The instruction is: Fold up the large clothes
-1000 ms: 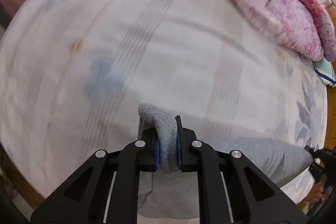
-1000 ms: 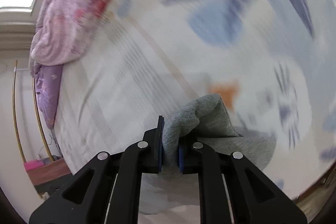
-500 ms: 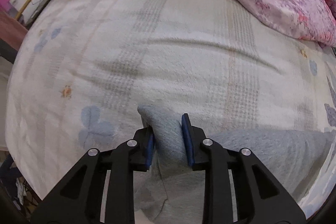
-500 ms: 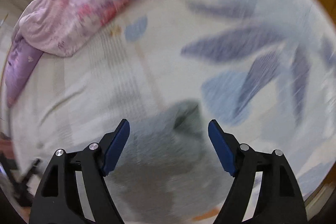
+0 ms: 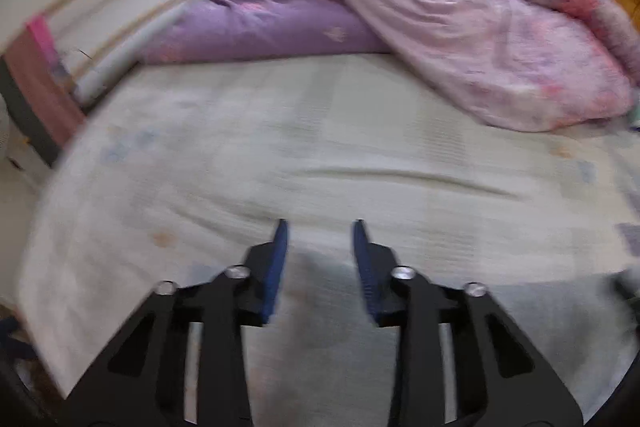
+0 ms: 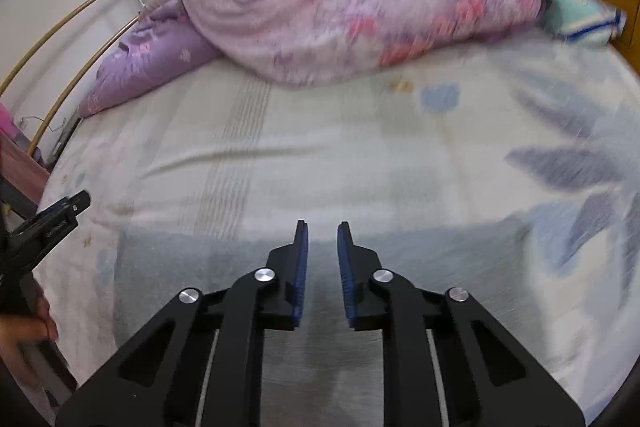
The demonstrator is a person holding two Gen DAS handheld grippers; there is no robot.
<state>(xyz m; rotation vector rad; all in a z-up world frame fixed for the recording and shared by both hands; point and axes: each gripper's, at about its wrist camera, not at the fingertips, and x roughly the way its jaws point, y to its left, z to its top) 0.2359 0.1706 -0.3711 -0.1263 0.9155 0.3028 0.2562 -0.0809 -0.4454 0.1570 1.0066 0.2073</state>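
L gripper: fingers spread, nothing pinched, held above the near-left part of the bed; it is also seen at the far left of the R wrist view, just off the garment's left end. Grey garment: laid flat as a wide band along the near edge of the bed, long axis running left-right, far edge roughly parallel to the near edge of the bed. Views are blurred, so fold lines can't be made out. R gripper: fingers parted w/ a narrow gap, nothing held, centred over the band. The garment lies directly below and ahead of the R gripper, so R is judged nearer; L sits beside its left end.
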